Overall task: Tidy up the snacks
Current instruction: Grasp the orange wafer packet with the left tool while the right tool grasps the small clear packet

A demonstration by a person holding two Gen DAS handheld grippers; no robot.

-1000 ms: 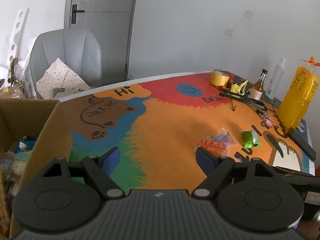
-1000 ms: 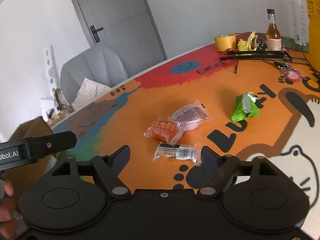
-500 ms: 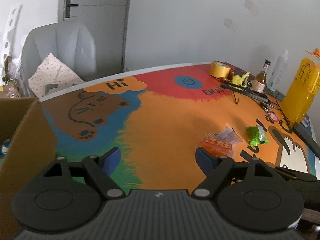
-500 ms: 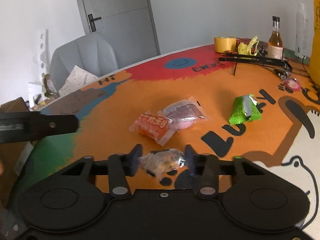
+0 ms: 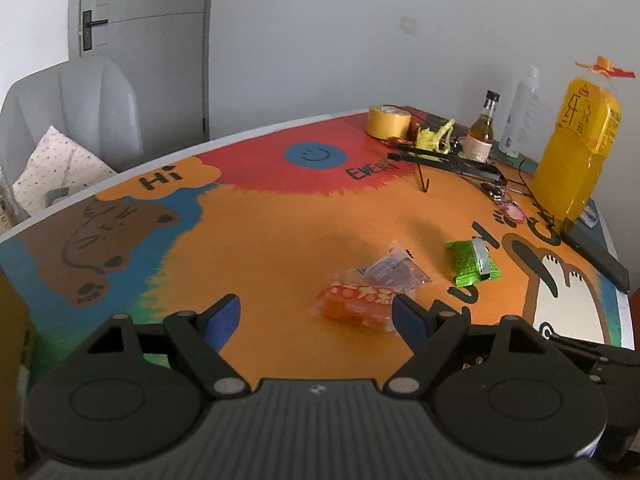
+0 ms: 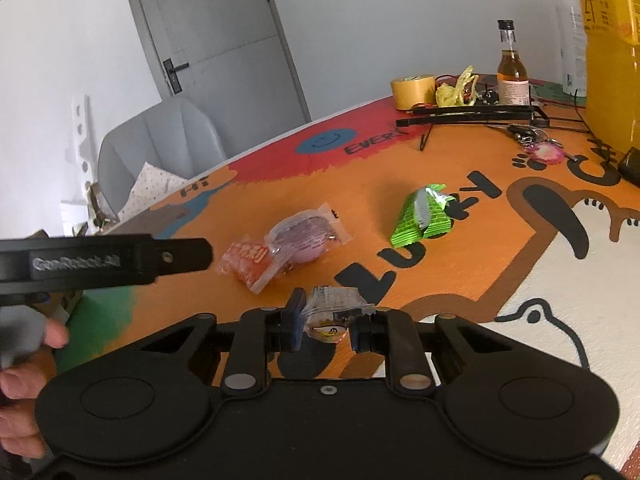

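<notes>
Between my right gripper's [image 6: 325,325] pressed-together pads sat a clear snack packet [image 6: 333,309], pinched just off the painted table [image 6: 520,272]. My left gripper [image 5: 316,312] hung spread and empty, close to the orange packet [image 5: 352,305]. Three snacks lay loose on the table: that orange packet, the pink-filled packet [image 6: 306,236] touching it on its far side, and the green packet [image 6: 422,222] farther off, beyond both. I judged the sorting barely begun: one snack in hand, three waiting.

Desk [image 5: 280,240] with cartoon print; far edge: yellow tape roll [image 5: 388,121], amber glass bottle [image 5: 482,134], white bottle [image 5: 520,112], keys [image 6: 536,148]. Grey chair [image 5: 76,108] with dotted cushion [image 5: 60,168], grey door [image 6: 224,28] behind.
</notes>
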